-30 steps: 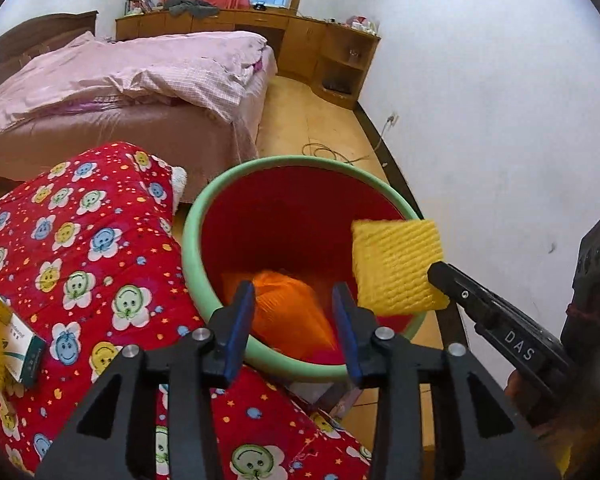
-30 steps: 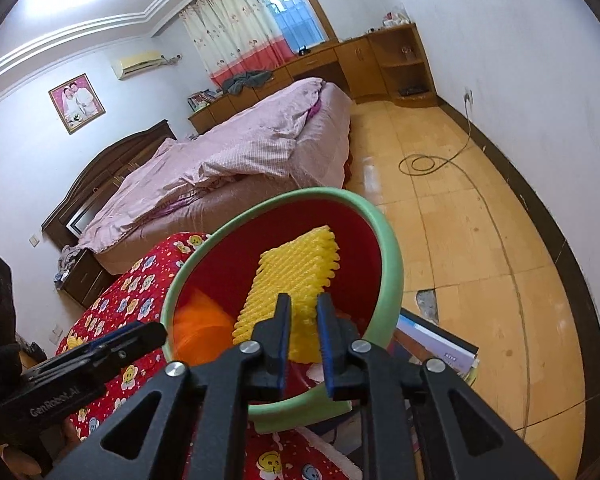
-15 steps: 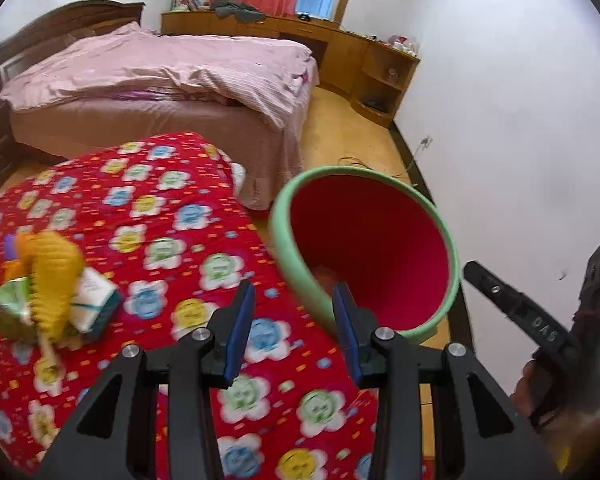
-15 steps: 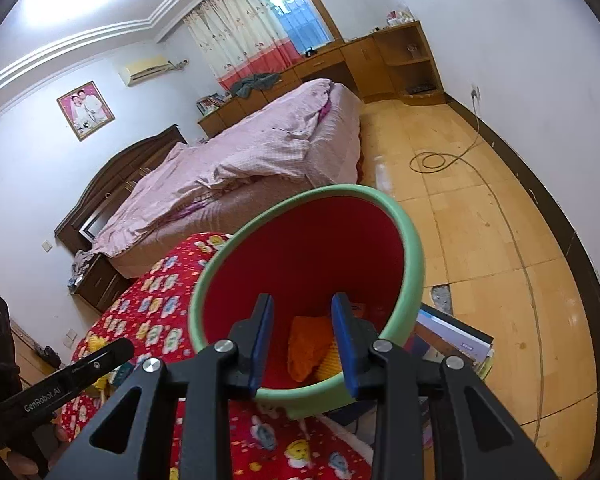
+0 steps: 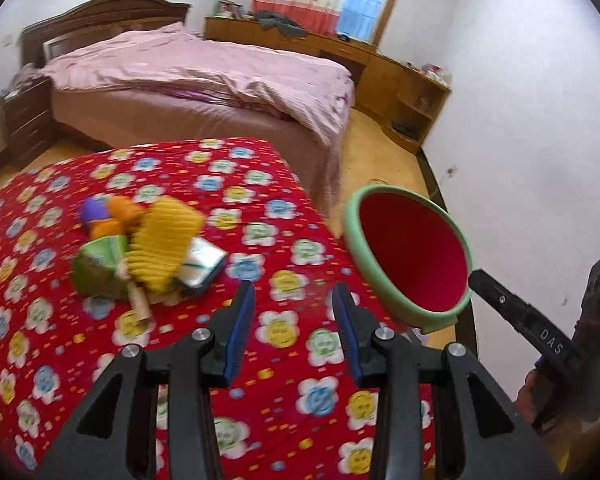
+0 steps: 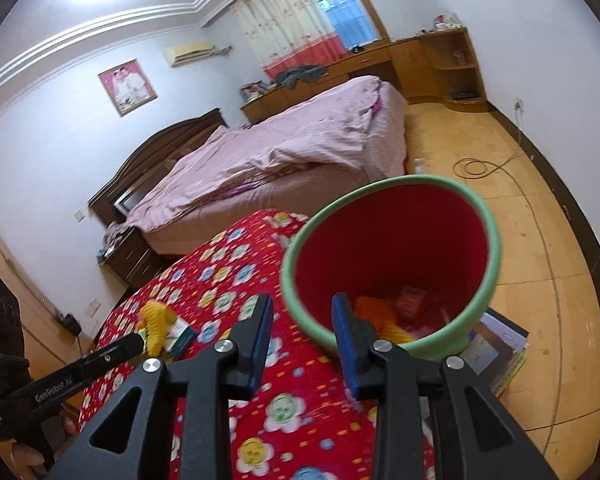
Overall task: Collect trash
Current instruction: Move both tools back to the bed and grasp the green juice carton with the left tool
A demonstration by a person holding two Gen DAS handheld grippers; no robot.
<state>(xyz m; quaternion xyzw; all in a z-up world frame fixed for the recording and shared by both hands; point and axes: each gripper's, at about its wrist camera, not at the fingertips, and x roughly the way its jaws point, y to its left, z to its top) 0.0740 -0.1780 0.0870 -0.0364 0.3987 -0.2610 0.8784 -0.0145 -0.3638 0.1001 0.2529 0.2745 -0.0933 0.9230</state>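
Note:
A red bin with a green rim (image 5: 352,236) (image 6: 494,248) stands beside a table under a red flowered cloth (image 5: 260,240) (image 6: 220,256). Orange and yellow trash (image 6: 384,316) lies in the bin. A trash pile lies on the cloth: yellow foam net (image 5: 160,240) (image 6: 156,322), green carton (image 5: 98,264), white-teal box (image 5: 202,262) (image 6: 180,334), orange and purple pieces (image 5: 108,212). My left gripper (image 5: 294,326) is open and empty, above the cloth, right of the pile. My right gripper (image 6: 302,340) is open and empty at the bin's near rim.
A bed with pink bedding (image 5: 204,76) (image 6: 300,144) stands behind the table. Wooden cabinets (image 5: 400,80) line the far wall. A cable (image 6: 484,166) lies on the wooden floor. Books (image 6: 496,344) lie under the bin's right side. A white wall is on the right.
My right gripper opened and dropped its yellow foam net into the bin, then drew back. My left gripper swung left from the bin toward the trash pile on the cloth.

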